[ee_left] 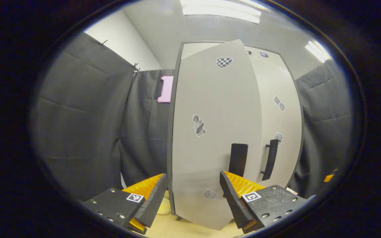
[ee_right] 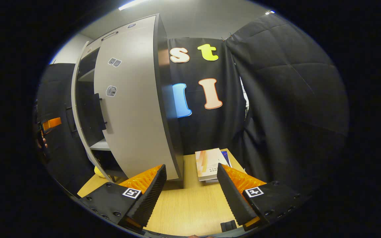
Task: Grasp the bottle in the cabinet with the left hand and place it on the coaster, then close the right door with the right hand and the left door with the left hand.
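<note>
The grey cabinet (ee_left: 276,82) stands close ahead in the left gripper view. Its left door (ee_left: 213,132) hangs partly swung out, its black handle (ee_left: 238,158) near the free edge. The right door (ee_left: 283,132) lies flush, with a black bar handle (ee_left: 270,160). My left gripper (ee_left: 192,198) is open just in front of the left door's lower part, nothing between its fingers. In the right gripper view the right door (ee_right: 131,115) is shut, and shelves (ee_right: 99,145) show through the gap beside the left door (ee_right: 74,109). My right gripper (ee_right: 190,195) hangs open over the wooden table (ee_right: 190,205).
A stack of books (ee_right: 210,163) lies on the table right of the cabinet. A yellow thing (ee_right: 99,172) sits low by the cabinet's foot, also (ee_left: 162,206); I cannot tell what it is. Black cloth walls close in on both sides. A small black piece (ee_right: 227,226) lies at the table's near edge.
</note>
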Motion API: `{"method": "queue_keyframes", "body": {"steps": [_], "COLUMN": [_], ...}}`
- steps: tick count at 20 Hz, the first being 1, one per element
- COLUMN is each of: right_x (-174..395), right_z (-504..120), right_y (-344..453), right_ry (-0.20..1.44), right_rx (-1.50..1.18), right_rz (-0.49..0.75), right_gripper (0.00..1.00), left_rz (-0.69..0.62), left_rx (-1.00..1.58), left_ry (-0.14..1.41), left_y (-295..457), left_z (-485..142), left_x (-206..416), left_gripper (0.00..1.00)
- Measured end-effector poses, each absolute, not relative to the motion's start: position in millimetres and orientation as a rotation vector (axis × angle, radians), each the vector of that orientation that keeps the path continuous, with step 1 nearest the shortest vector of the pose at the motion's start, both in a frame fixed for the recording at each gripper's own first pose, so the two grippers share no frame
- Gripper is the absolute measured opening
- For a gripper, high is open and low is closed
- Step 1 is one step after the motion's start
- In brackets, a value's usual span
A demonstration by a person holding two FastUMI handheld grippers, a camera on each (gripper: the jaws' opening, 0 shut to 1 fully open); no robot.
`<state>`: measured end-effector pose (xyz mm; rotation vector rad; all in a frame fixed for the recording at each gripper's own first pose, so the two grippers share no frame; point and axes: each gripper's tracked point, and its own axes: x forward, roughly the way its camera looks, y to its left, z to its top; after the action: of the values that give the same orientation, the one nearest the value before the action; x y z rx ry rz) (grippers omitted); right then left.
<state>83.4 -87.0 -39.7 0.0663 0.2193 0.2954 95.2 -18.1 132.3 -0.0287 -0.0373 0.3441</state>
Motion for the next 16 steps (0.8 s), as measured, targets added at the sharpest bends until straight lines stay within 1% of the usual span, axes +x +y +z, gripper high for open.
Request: {"method": "queue_keyframes", "body": {"steps": [1, 3, 5, 6, 7, 9, 10, 13, 14, 15, 16], "right_x": [85.5, 94.2, 96.5, 96.2, 95.9, 96.5, 97.2, 98.1, 98.1, 98.7, 98.9], "right_z": [-42.4, -45.5, -49.1, -42.1, -34.5, -28.6, -25.8, -14.3, -8.6, -3.9, -0.1], "right_y": [-86.0, -76.9, -62.8, -55.0, -47.4, -32.4, -25.2, -5.2, 0.8, 6.0, 9.5], "right_ry": [0.219, 0.222, 0.262, 0.249, 0.226, 0.199, 0.190, 0.172, 0.162, 0.152, 0.144], "right_rx": [0.059, 0.052, 0.057, 0.063, 0.061, 0.030, 0.016, 0.020, 0.026, 0.028, 0.028], "right_rz": [0.313, 0.352, 0.395, 0.411, 0.427, 0.451, 0.461, 0.471, 0.468, 0.462, 0.453], "right_gripper": [0.98, 0.98, 0.98, 0.93, 0.98, 0.98, 0.98, 0.98, 0.98, 0.98, 0.98], "left_rz": [0.350, 0.352, 0.350, 0.349, 0.351, 0.380, 0.383, 0.362, 0.360, 0.333, 0.318], "left_rx": [-0.021, 0.013, 0.035, 0.044, 0.054, 0.076, 0.090, 0.089, 0.049, 0.019, 0.009], "left_ry": [-0.044, -0.073, -0.071, -0.071, -0.075, -0.076, -0.077, -0.093, -0.092, -0.102, -0.118], "left_y": [-23.8, -34.9, -44.1, -47.0, -49.3, -47.0, -46.6, -46.0, -44.3, -46.9, -44.1], "left_z": [133.3, 140.7, 141.0, 142.6, 144.3, 146.5, 148.1, 154.0, 150.8, 149.7, 151.5], "left_x": [80.2, 56.1, 34.5, 23.4, 11.5, 1.0, -2.6, -5.6, -5.9, -3.0, 0.9], "left_gripper": [0.87, 0.92, 0.96, 0.96, 0.96, 0.96, 0.91, 0.91, 0.89, 0.91, 0.91]}}
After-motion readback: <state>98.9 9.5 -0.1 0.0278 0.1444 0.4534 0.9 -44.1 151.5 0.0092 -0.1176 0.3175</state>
